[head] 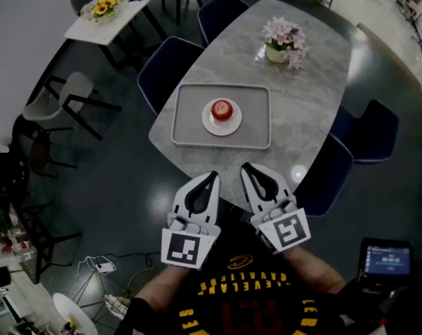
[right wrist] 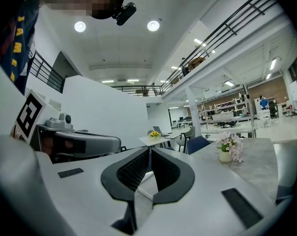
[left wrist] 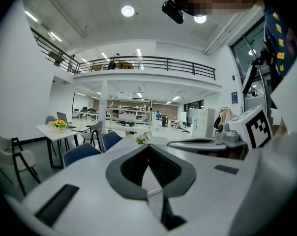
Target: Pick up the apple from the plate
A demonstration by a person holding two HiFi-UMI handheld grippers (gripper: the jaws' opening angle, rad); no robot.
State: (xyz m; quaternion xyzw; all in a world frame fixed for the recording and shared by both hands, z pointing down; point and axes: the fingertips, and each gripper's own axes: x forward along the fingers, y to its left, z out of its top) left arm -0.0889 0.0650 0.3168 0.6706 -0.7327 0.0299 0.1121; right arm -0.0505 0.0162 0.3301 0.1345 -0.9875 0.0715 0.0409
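Observation:
In the head view a red apple [head: 222,109] rests on a small white plate [head: 209,123], which lies in a grey tray [head: 186,117] on the marble table [head: 302,96]. Both grippers hang at the table's near edge, short of the tray. My left gripper [head: 214,176] is shut with nothing in it, its tips pointing toward the tray. Just to its right, my right gripper [head: 245,166] is also shut and holds nothing. The left gripper view shows the left gripper [left wrist: 148,145] with its jaws together; the right gripper view shows the right gripper [right wrist: 149,149] likewise. Neither gripper view shows the apple.
A pot of pink flowers [head: 285,44] stands at the table's far end, also seen as the flower pot [right wrist: 229,150]. Blue chairs [head: 170,65] ring the table. A white side table with sunflowers [head: 105,9] stands far left. A lit screen device [head: 386,260] sits lower right.

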